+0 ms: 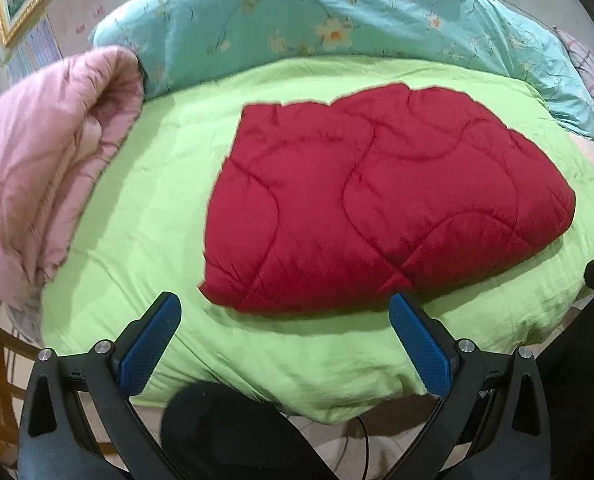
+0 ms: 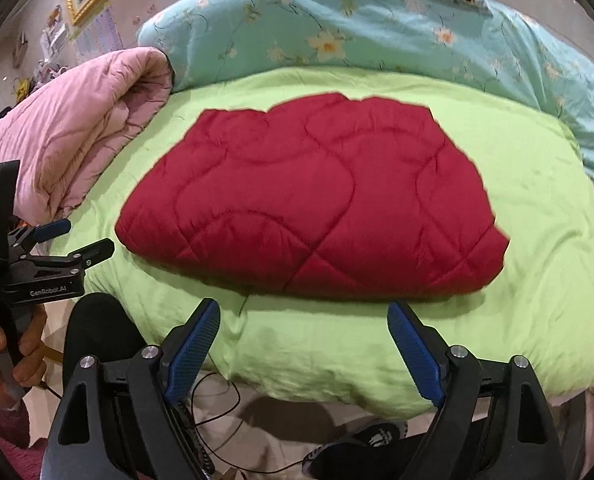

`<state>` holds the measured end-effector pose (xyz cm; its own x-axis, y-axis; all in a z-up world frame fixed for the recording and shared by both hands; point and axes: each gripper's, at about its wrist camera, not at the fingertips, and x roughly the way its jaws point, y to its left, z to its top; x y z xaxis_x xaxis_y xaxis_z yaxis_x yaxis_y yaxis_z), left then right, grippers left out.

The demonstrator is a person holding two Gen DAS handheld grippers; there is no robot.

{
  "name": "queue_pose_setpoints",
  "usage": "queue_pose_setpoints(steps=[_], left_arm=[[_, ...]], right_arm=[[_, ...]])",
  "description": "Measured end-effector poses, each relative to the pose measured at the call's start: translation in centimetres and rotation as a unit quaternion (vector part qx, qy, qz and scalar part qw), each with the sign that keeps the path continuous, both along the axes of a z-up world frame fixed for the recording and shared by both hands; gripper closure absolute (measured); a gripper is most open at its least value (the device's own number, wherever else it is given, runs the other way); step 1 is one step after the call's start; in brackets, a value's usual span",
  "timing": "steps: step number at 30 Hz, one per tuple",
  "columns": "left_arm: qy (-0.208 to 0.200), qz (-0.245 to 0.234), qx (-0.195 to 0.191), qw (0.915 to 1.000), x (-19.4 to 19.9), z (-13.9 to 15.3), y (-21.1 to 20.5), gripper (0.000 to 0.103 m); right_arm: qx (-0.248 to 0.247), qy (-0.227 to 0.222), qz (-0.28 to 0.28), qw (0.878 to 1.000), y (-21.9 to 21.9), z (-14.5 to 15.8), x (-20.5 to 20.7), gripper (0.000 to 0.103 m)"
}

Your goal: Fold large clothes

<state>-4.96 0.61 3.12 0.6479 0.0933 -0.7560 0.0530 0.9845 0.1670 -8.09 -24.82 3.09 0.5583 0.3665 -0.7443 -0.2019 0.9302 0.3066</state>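
**Red quilt folded on the green sheet, both grippers clear of it**

The red quilt (image 1: 385,200) lay folded into a thick, rounded bundle in the middle of the green sheet (image 1: 145,208), its near edge just beyond the tips of both tools. The left gripper (image 1: 285,312) stood with its blue pads (image 1: 149,344) wide apart, nothing between them, hovering over the sheet's near edge and not touching the quilt. The right gripper (image 2: 303,320) was likewise spread wide and empty, pointing down at the bare strip of sheet in front of the quilt. In the right wrist view the left tool showed from the side, held in a hand (image 2: 5,356) at the frame's left edge. A pink quilt (image 1: 45,168) was rolled up at the sheet's left side, and a blue floral duvet (image 1: 337,28) was heaped behind.
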Motion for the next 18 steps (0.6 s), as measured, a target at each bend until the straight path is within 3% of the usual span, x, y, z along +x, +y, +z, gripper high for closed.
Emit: queue_pose_setpoints(steps=[8,18], left_arm=[[-0.016,0.003,-0.010,0.9998,1.0,1.6,0.3,0.000],[-0.001,0.012,-0.013,0.9999,3.6,0.0,0.4,0.000]], right_arm=[[-0.003,-0.029,0.004,1.000,-0.6,2.4,1.0,0.007],[-0.001,-0.004,-0.002,1.000,-0.3,0.0,4.4,0.007]])
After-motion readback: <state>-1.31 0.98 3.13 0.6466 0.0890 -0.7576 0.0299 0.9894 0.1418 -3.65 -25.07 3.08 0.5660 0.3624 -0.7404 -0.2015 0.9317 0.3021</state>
